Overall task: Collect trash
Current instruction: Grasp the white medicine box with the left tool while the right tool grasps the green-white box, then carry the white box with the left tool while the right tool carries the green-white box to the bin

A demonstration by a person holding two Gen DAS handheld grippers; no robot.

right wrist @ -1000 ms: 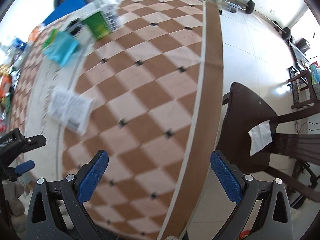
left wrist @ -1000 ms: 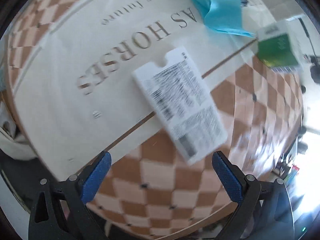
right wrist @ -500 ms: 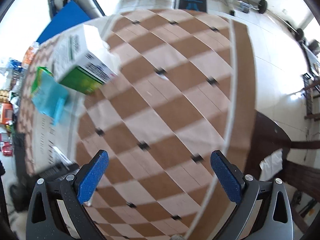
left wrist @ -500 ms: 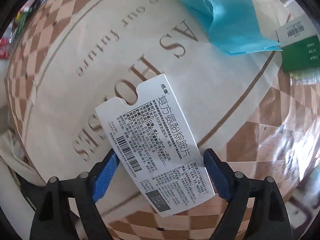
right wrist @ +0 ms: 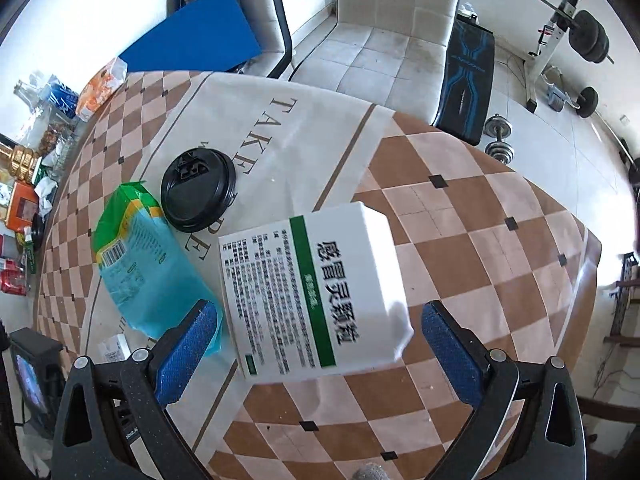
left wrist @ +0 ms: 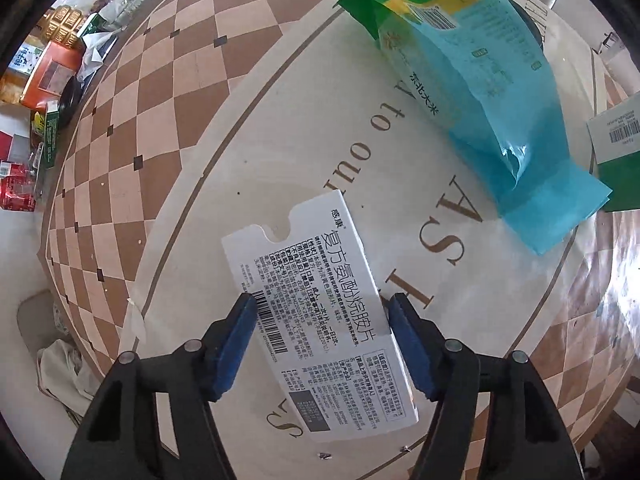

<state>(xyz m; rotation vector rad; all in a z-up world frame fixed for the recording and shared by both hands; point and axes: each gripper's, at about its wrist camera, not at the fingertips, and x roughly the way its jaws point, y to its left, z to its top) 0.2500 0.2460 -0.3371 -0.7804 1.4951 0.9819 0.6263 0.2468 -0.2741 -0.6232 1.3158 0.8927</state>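
Observation:
A flat white medicine box [left wrist: 320,312] lies on the table's cream centre panel. My left gripper [left wrist: 322,308] has its blue pads against both long edges of this box. A blue and green plastic bag [left wrist: 488,92] lies beyond it. In the right wrist view a white box with a green stripe [right wrist: 312,296] sits between the wide-open fingers of my right gripper [right wrist: 320,320], untouched. The blue and green bag [right wrist: 144,260] and a black cup lid [right wrist: 198,190] lie to its left. The flat box [right wrist: 114,350] shows small at the lower left.
The checkered tablecloth [right wrist: 480,260] covers a round table. Assorted packets and boxes [left wrist: 44,76] crowd the far table edge. A chair [right wrist: 380,12], a weight bench [right wrist: 466,76] and dumbbells [right wrist: 498,140] stand on the tiled floor beyond.
My left gripper moved forward over the flat white box and narrowed onto its edges. My right gripper swung towards the green-striped box, which now lies between its open fingers.

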